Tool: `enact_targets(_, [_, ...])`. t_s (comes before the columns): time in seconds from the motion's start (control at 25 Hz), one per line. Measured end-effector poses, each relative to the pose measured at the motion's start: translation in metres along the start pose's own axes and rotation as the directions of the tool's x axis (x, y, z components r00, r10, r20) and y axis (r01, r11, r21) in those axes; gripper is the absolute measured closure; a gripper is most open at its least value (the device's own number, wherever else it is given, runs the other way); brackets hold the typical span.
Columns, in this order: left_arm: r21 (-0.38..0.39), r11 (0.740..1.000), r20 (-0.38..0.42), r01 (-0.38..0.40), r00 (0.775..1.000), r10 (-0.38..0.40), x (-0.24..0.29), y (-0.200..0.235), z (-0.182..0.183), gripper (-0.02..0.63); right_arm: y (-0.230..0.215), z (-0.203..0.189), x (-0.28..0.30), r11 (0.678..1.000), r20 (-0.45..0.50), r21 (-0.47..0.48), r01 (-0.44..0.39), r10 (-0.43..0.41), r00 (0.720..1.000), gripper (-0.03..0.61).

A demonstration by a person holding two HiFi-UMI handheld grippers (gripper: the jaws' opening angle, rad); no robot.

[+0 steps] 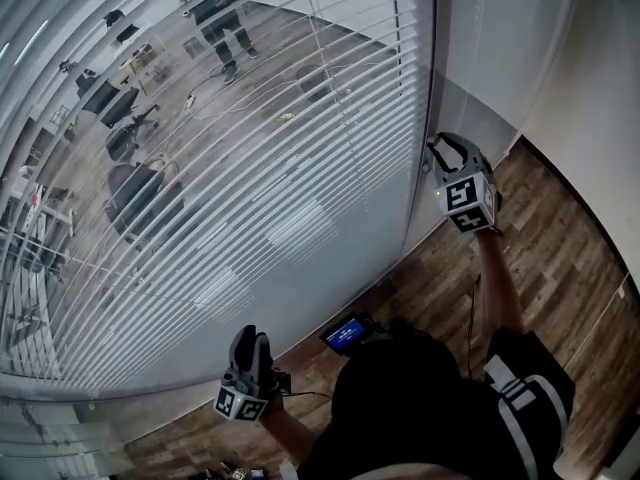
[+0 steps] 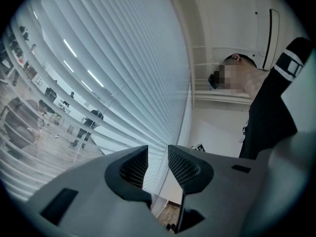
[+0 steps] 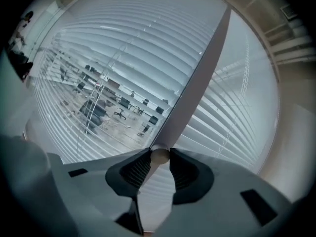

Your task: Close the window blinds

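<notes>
White slatted window blinds (image 1: 250, 168) fill the window, and an office with chairs shows through their tilted slats. My right gripper (image 1: 438, 150) is raised at the blinds' right edge. In the right gripper view it (image 3: 159, 164) is shut on the rounded lower end of the blind wand (image 3: 197, 78), which slants up to the right across the slats (image 3: 123, 58). My left gripper (image 1: 252, 336) hangs low near the bottom of the blinds. In the left gripper view it (image 2: 158, 162) is open with nothing between its pads, and the blinds (image 2: 123, 73) lie beyond them.
A wood-patterned floor (image 1: 560, 248) runs along the window's foot. A small device with a blue screen (image 1: 347, 334) sits on it close to the glass. A white wall (image 1: 600, 88) stands on the right. The person's head and dark sleeve (image 1: 520, 398) fill the bottom.
</notes>
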State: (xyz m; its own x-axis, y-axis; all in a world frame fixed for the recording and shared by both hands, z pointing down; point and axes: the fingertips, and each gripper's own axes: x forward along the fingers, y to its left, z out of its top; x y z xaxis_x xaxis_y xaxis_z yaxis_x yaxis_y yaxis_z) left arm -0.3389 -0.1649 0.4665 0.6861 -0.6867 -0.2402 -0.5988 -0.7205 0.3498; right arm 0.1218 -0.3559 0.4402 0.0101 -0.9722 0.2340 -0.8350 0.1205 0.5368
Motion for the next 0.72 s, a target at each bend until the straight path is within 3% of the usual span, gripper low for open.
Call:
enact_targets(0.2, [0.001,1.000,-0.002,0.000,1.000,0.000,0.0006,-0.0006,-0.0003,0.483,-0.0018,-0.0023,0.0014,0.971,0.013,0.223,-0.082,0.081,0.997,0.451])
enact_targets(0.48, [-0.001,1.000,-0.002,0.004,1.000,-0.004,0.0037,-0.0016,-0.0004,0.483,-0.0053,-0.0054,0.0033,0.879,0.073,0.439,-0.184,0.169,0.983,0.451])
enact_targets(0.56, [0.000,1.000,-0.004,0.005,1.000,-0.005,0.0046,-0.0020,-0.0002,0.483,-0.0051,-0.0051,0.0020,0.893,0.088,0.409,-0.190,0.169,0.982,0.449])
enact_targets(0.72, [0.000,1.000,-0.007,0.008,1.000,-0.008,0.0082,-0.0026,-0.0001,0.483,-0.0036,-0.0027,-0.0026,0.979,0.058,0.181,-0.093,0.083,0.995,0.413])
